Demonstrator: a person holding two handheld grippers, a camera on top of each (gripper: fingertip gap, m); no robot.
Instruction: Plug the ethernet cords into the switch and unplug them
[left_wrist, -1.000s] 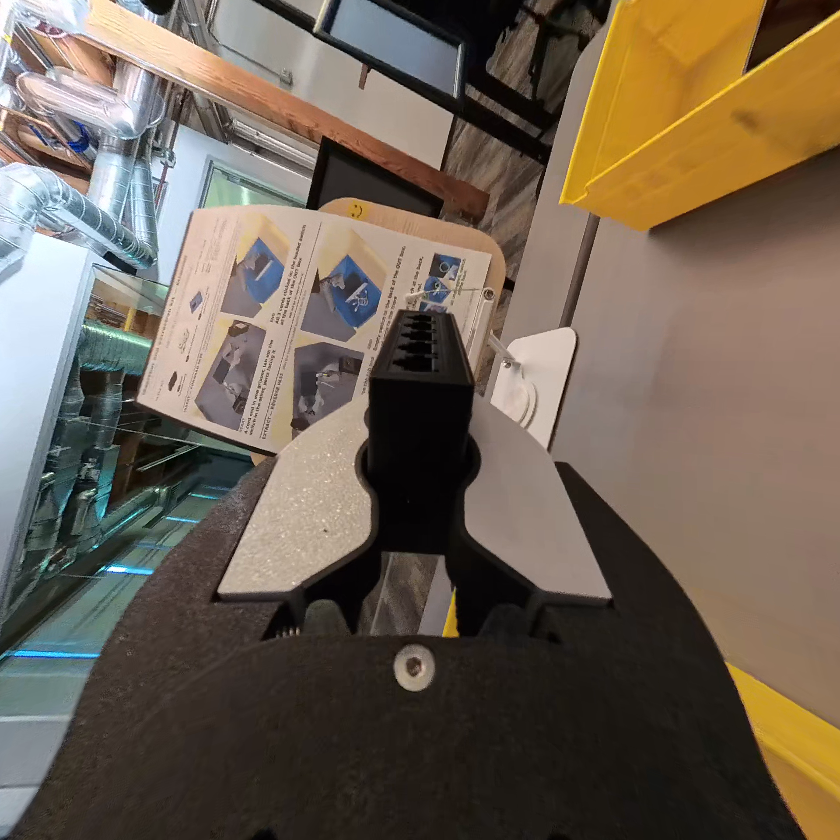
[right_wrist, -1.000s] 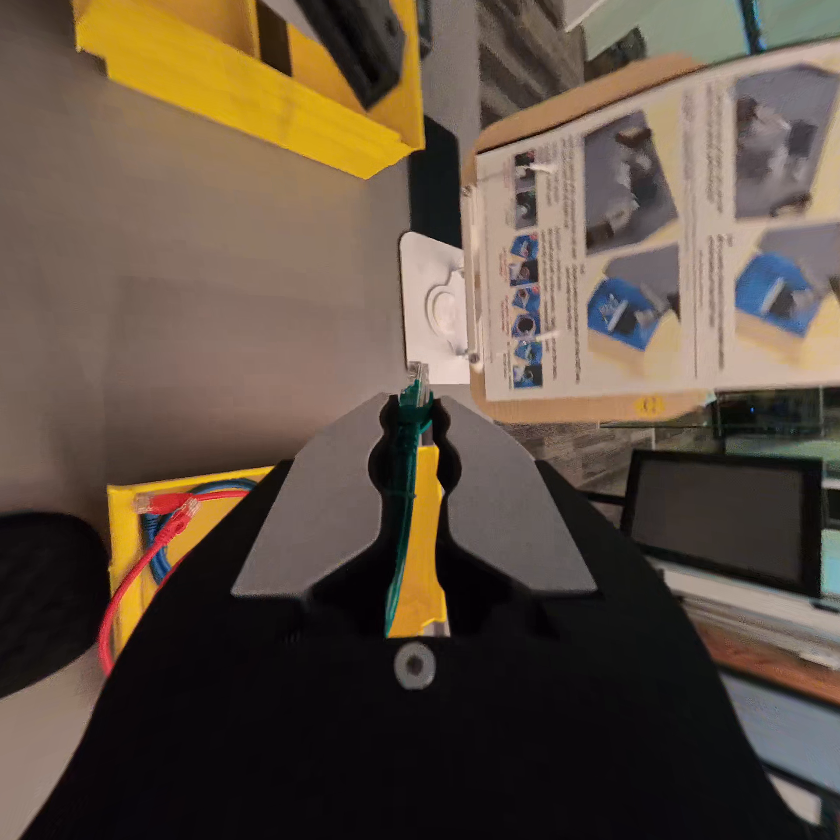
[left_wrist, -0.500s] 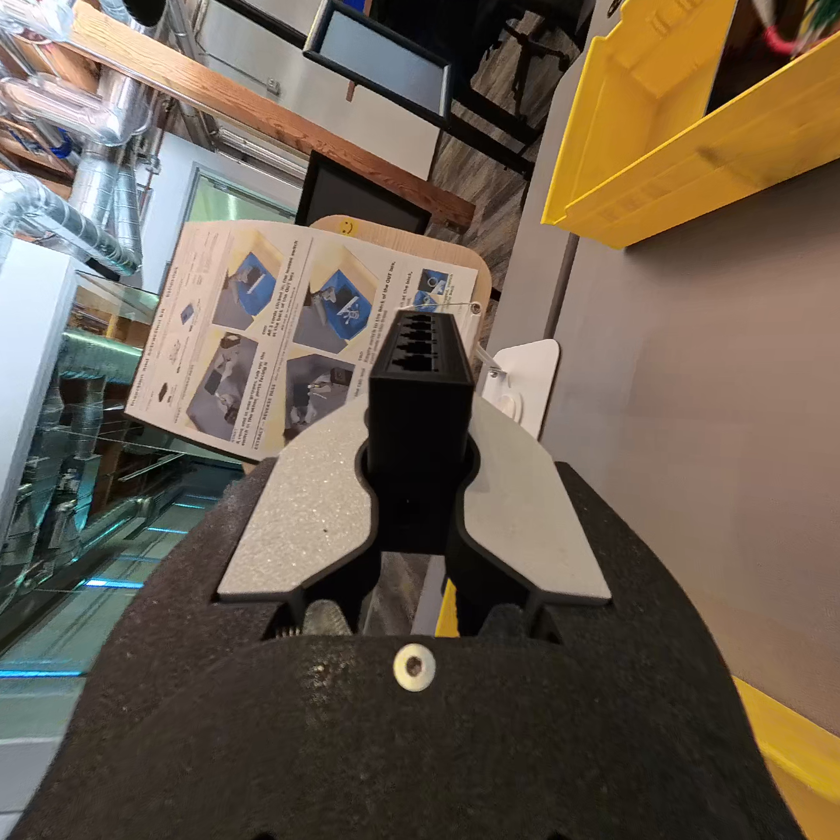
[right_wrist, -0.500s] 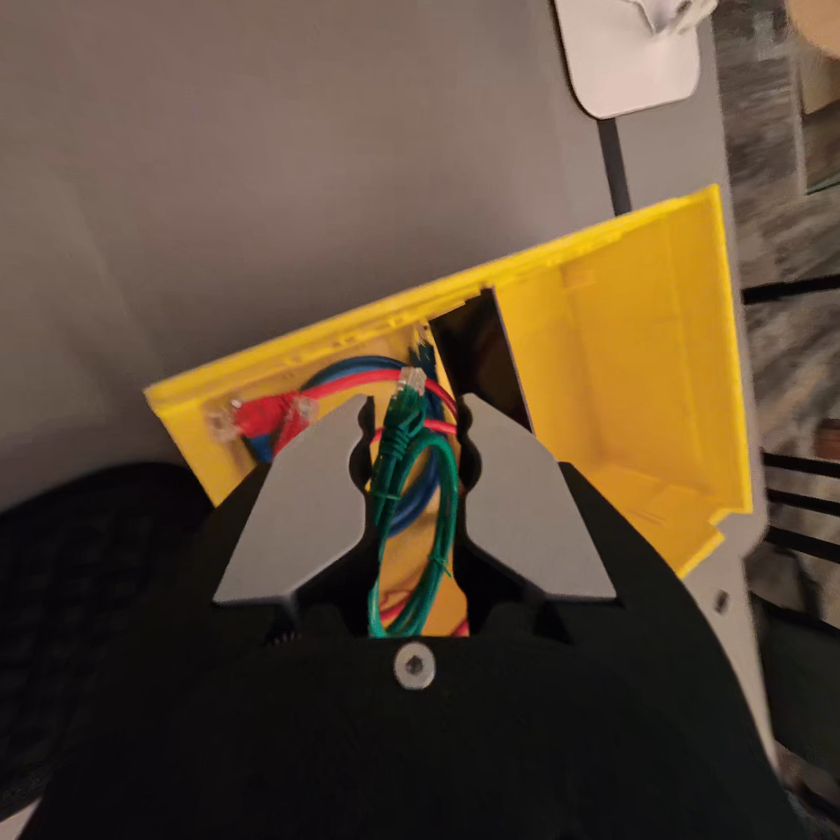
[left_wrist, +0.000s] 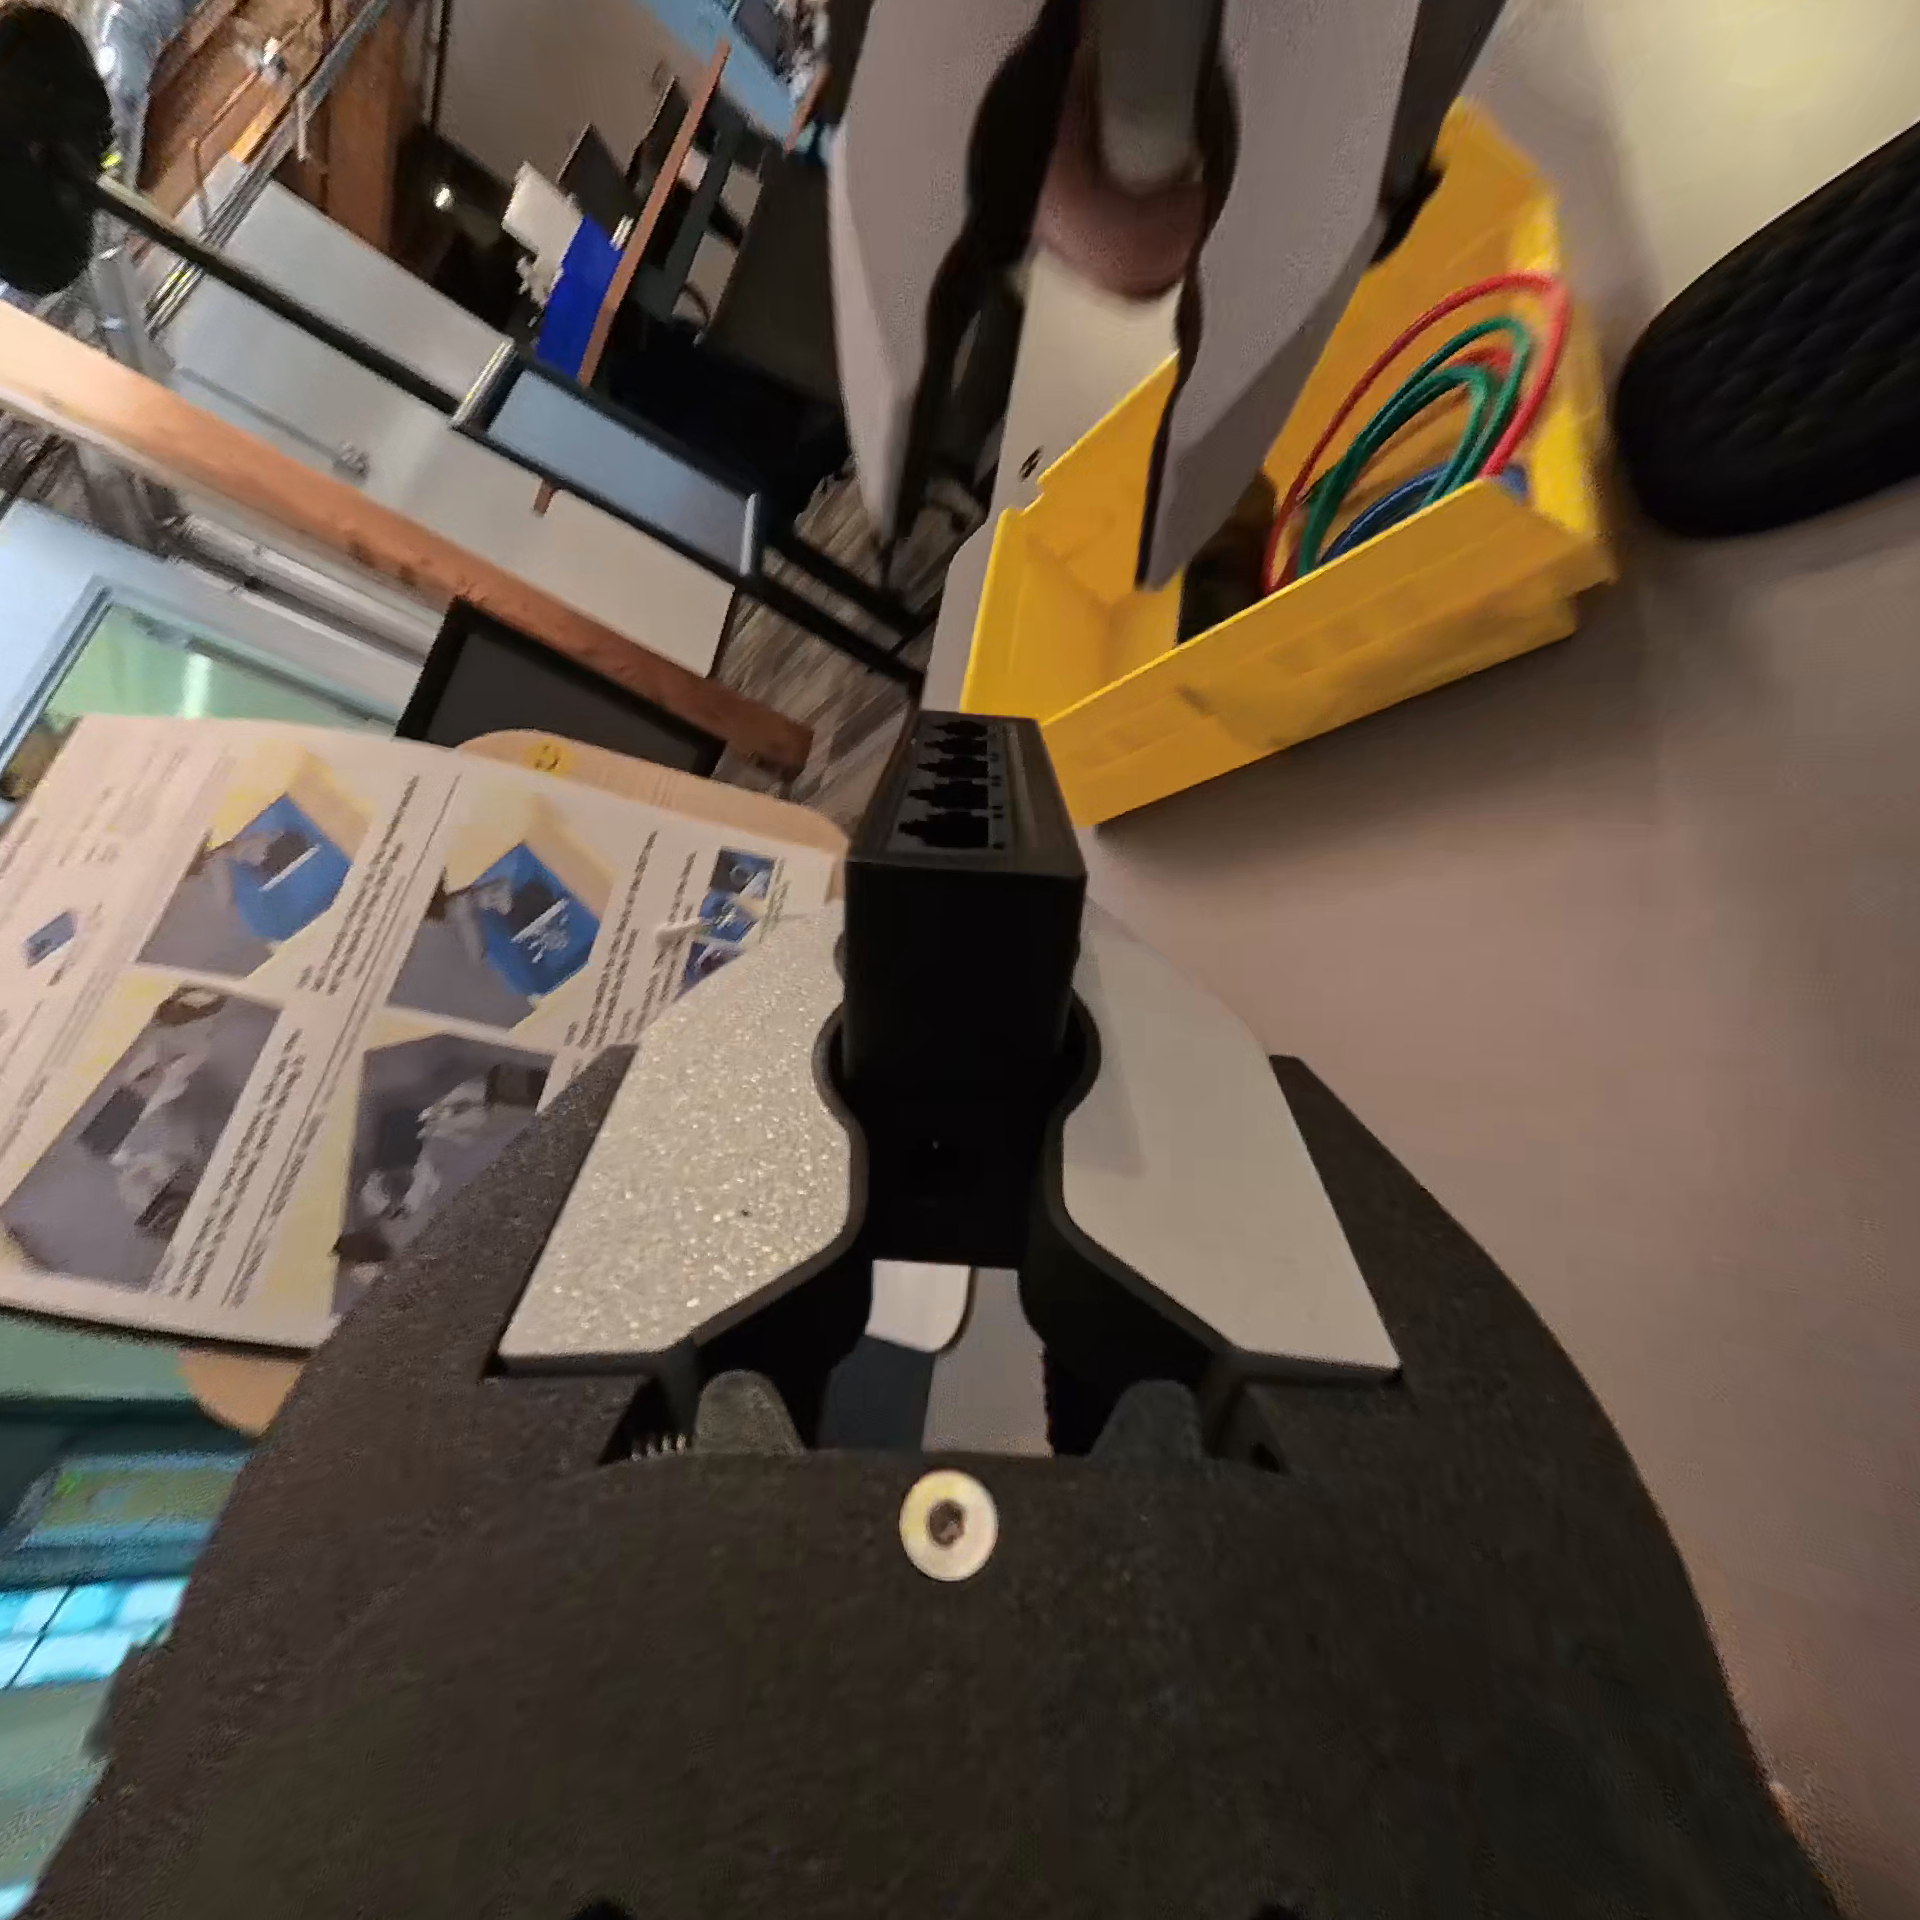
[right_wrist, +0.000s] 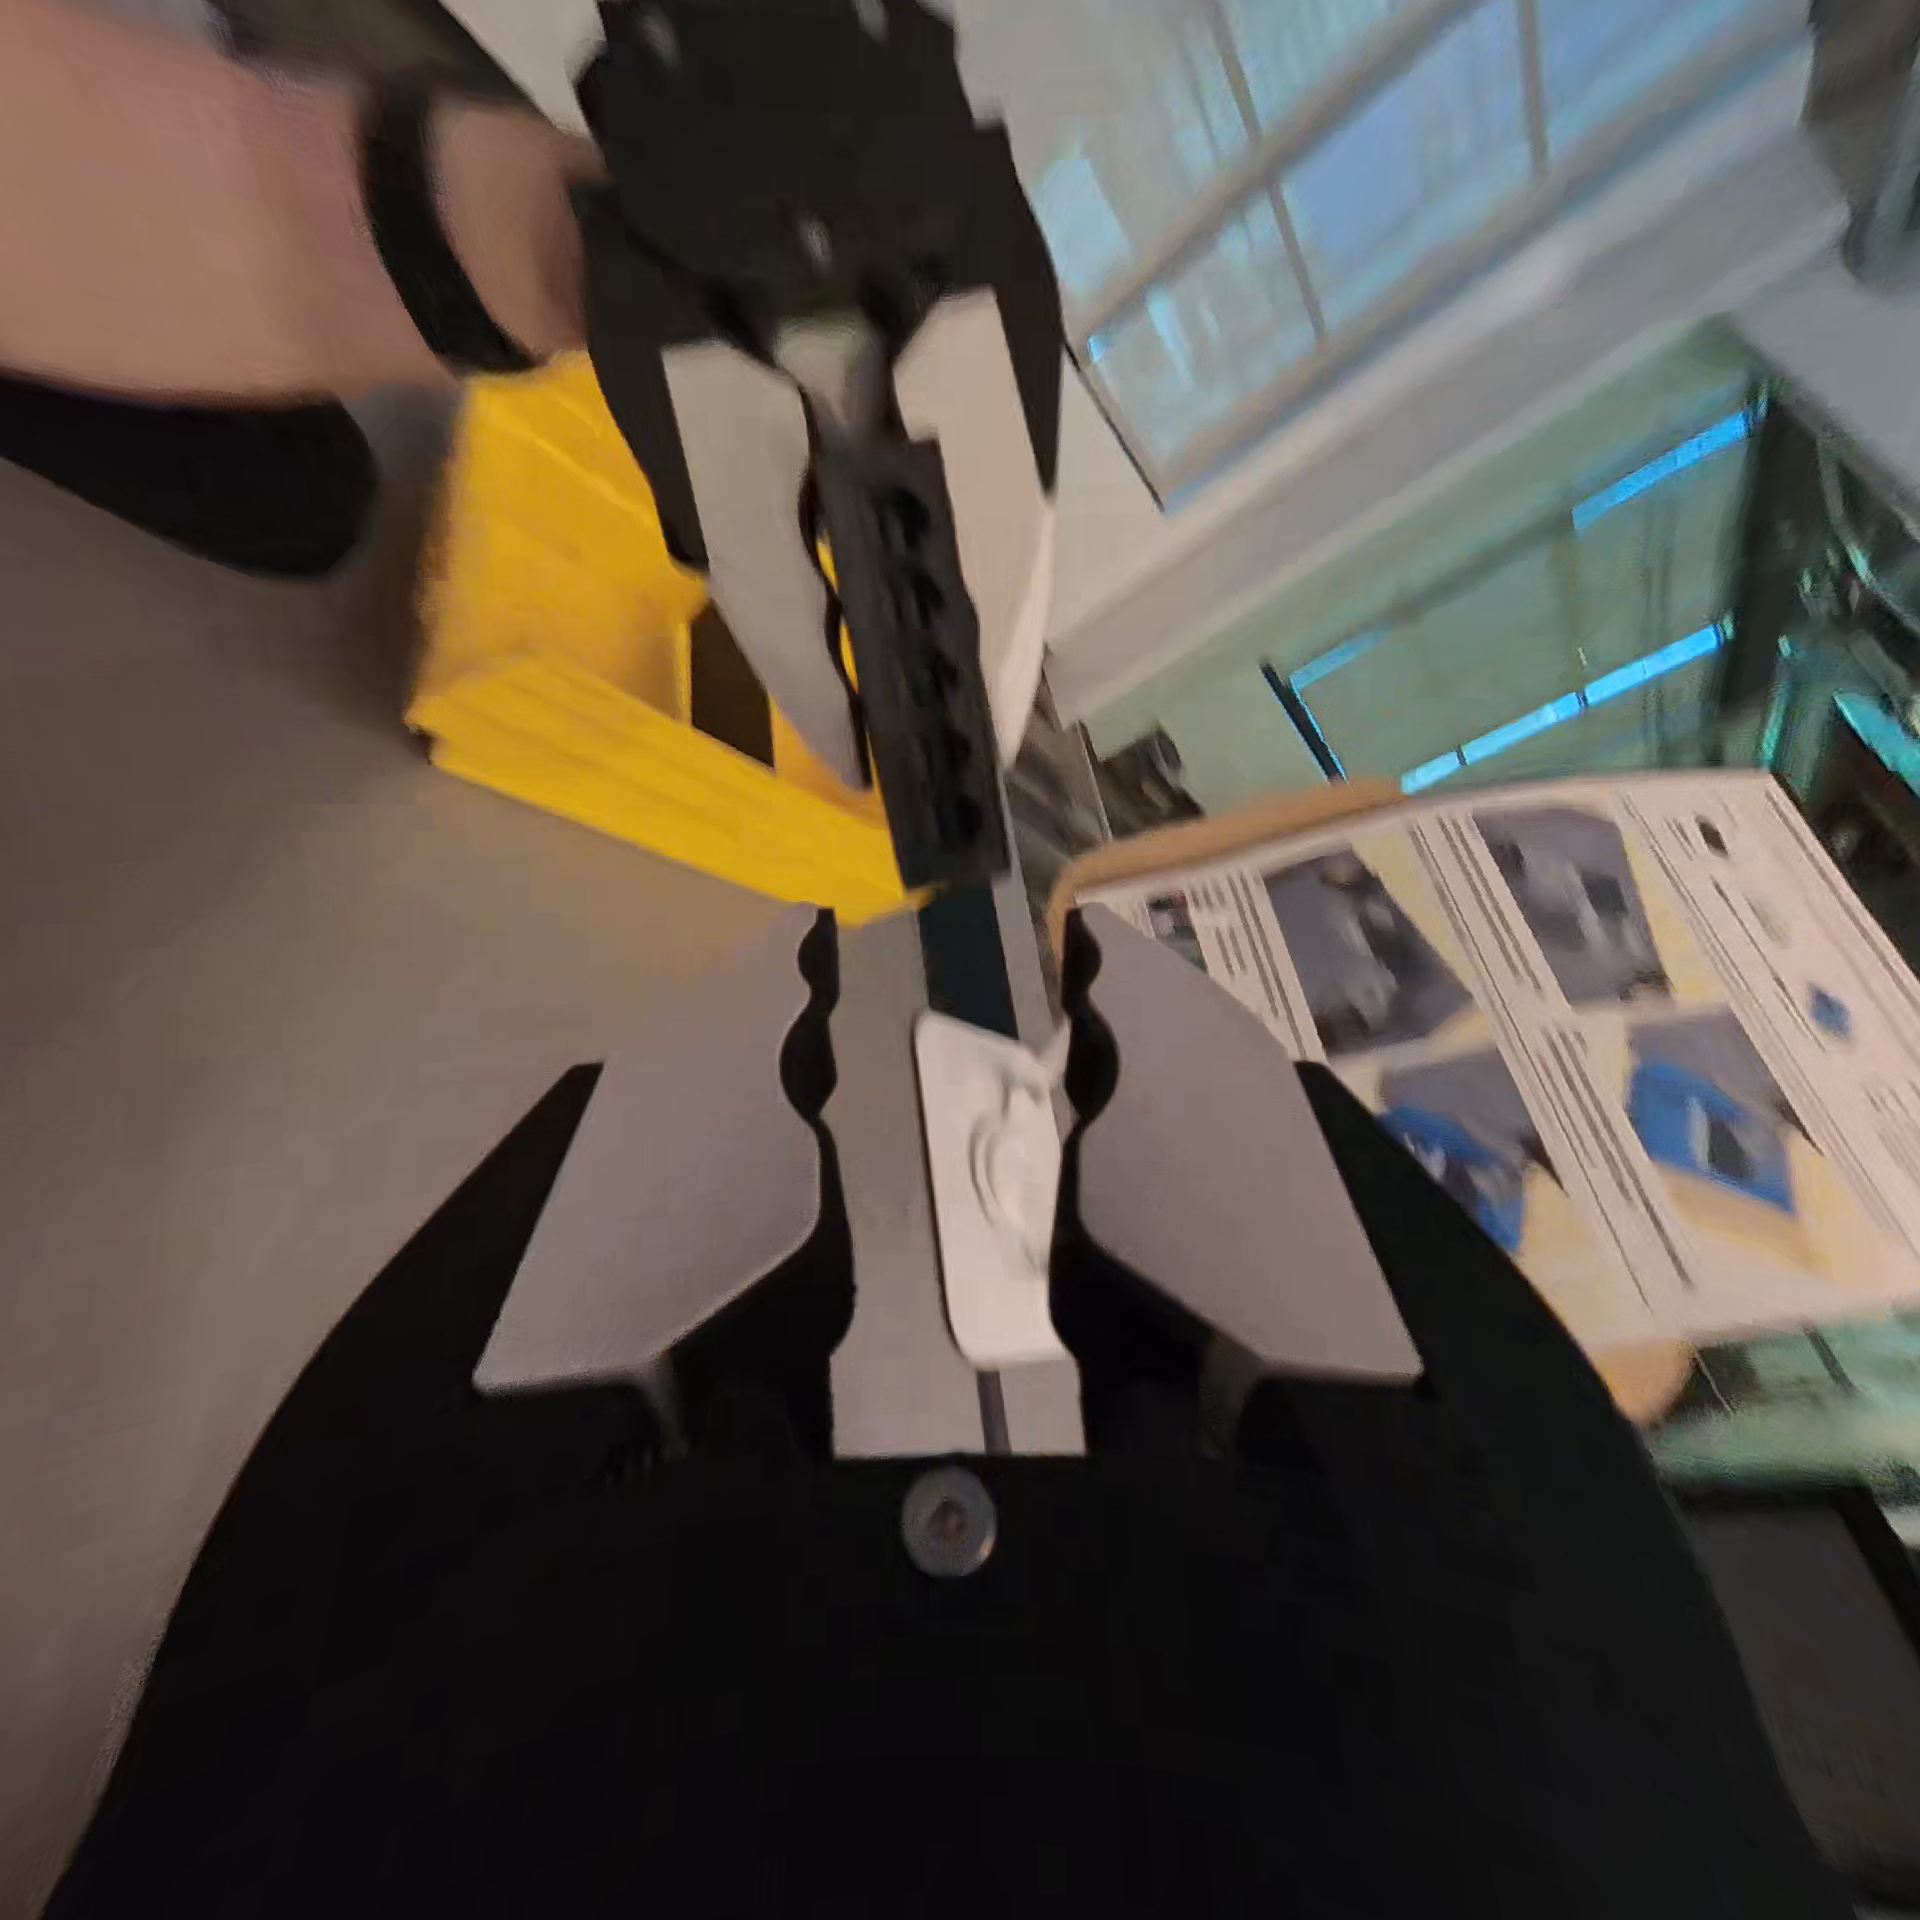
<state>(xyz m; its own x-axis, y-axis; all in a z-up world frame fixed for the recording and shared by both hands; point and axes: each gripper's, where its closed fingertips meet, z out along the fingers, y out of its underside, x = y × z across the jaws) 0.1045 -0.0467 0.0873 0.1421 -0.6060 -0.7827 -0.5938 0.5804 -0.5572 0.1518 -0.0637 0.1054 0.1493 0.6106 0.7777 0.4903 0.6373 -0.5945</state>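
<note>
Left wrist view: printed instruction sheet beside switch.

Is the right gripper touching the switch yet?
Apart. The right wrist view shows the right gripper open and empty, with the switch ahead of its fingertips in the left gripper.

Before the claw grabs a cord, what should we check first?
1. Left claw shut on the switch: ok.
2. Switch ports empty: ok.
3. Right claw open and empty: ok.
4. Cords lying in the yellow bin: ok.
5. Right claw aimed at the cords: not ok, it faces the switch.
6. A plug end free to grab: cannot tell.
</note>
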